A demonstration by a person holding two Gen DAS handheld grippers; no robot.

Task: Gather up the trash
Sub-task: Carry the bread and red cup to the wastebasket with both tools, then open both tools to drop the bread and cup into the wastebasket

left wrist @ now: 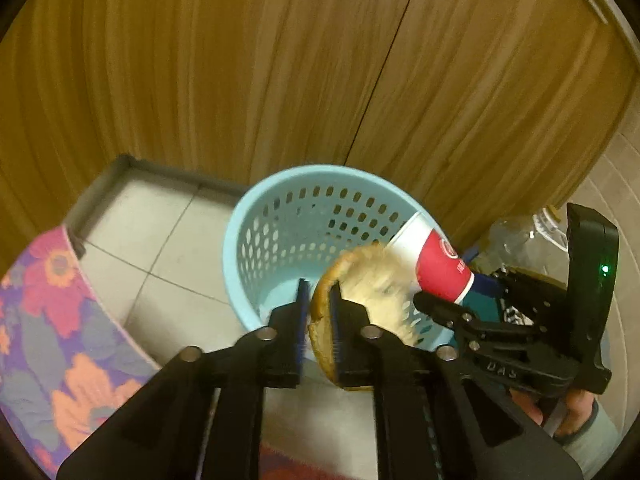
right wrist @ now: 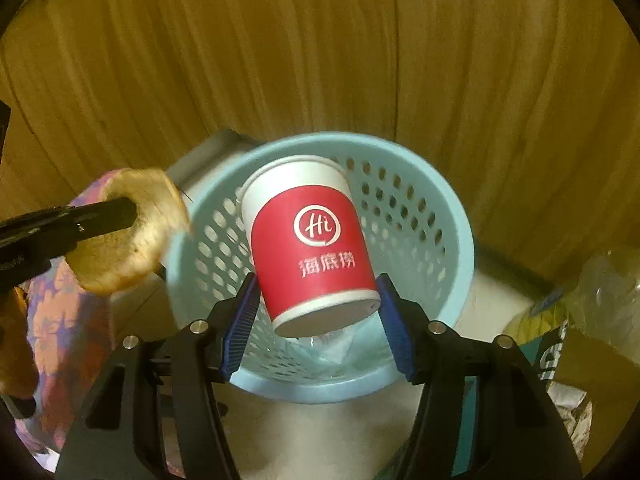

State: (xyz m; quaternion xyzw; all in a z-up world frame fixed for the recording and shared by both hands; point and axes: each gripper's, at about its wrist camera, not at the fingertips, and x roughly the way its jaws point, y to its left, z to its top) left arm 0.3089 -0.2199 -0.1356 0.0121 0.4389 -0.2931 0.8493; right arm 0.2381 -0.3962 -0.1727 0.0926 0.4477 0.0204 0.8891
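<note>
A light blue perforated waste basket (left wrist: 280, 216) (right wrist: 432, 184) stands on the tiled floor against wooden cabinet doors. My left gripper (left wrist: 320, 300) is shut on a bread slice (left wrist: 372, 284) held on edge over the basket's near rim; the slice also shows in the right wrist view (right wrist: 132, 248). My right gripper (right wrist: 316, 312) is shut on a red and white paper cup (right wrist: 312, 240), tilted with its mouth pointing away, above the basket's opening. The cup also shows in the left wrist view (left wrist: 432, 264). Clear crumpled plastic (right wrist: 336, 344) lies in the basket's bottom.
A floral fabric (left wrist: 52, 320) lies at the left. A clear plastic bottle (right wrist: 608, 292) and packaging (right wrist: 560, 344) lie to the right of the basket. Wooden cabinet doors (left wrist: 280, 60) rise behind. Pale floor tiles (left wrist: 152, 232) lie left of the basket.
</note>
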